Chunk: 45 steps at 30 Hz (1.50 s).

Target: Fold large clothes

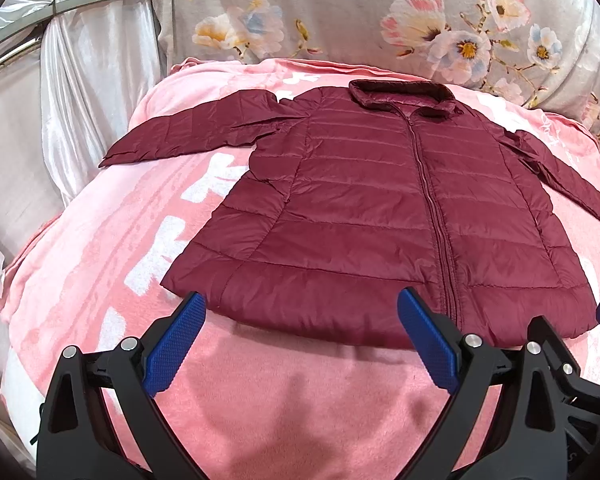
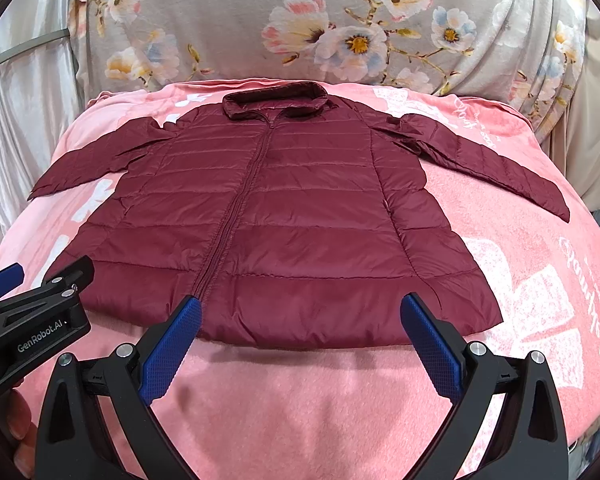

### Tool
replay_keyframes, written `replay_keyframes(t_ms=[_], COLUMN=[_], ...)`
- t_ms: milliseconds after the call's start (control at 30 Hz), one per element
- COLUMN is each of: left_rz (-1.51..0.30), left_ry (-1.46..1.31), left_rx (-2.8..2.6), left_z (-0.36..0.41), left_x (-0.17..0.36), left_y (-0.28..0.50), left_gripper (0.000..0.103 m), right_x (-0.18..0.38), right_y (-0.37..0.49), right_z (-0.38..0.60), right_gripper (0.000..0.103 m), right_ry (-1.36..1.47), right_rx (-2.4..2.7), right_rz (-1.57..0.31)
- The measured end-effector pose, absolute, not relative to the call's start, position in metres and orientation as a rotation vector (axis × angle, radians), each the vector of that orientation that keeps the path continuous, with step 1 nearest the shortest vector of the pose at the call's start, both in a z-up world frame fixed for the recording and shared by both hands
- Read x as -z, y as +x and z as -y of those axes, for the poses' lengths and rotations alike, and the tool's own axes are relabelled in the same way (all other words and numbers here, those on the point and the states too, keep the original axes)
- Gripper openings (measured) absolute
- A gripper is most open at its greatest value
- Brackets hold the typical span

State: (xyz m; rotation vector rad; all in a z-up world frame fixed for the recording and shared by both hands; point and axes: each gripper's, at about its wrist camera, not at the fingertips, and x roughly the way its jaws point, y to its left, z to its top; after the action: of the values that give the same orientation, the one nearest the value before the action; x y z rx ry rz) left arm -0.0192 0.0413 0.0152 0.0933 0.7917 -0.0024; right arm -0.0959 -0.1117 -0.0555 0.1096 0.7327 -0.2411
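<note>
A dark red quilted jacket point(image 1: 364, 208) point(image 2: 276, 216) lies flat and zipped on a pink blanket, collar far from me, both sleeves spread out to the sides. My left gripper point(image 1: 300, 304) hovers open just short of the hem's left half, nothing between its blue pads. My right gripper point(image 2: 300, 308) is open too, its blue fingers point(image 2: 432, 344) framing the hem right of the zipper. The left gripper's black body point(image 2: 32, 316) shows at the left of the right wrist view. Part of the right gripper point(image 1: 560, 364) shows at the right of the left wrist view.
The pink blanket point(image 1: 260, 400) point(image 2: 540, 280) with white lettering covers the surface. A grey floral cloth point(image 1: 380, 12) point(image 2: 260, 20) rises behind it. Pale satin curtains point(image 1: 80, 80) hang at the left. A hand's fingers point(image 2: 20, 420) are visible at the lower left.
</note>
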Motion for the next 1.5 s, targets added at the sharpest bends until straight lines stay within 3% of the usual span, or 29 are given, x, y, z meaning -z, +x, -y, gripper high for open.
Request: replay_keyframes(t_ms=[1333, 1500], left_rz=[-0.789, -0.815], left_ry=[0.091, 0.065], left_rx=[0.003, 0.016], left_z=[-0.047, -0.058], left_x=[-0.017, -0.017], left_y=[-0.018, 0.000], left_gripper=[0.094, 0.094], right_x=[0.055, 0.050], right_y=[-0.096, -0.086], right_z=[0.112, 0.165], right_gripper=[0.098, 0.098], right_ry=[0.103, 0.184], right_rx=[0.244, 0.289], right_rz=[-0.729, -0.720])
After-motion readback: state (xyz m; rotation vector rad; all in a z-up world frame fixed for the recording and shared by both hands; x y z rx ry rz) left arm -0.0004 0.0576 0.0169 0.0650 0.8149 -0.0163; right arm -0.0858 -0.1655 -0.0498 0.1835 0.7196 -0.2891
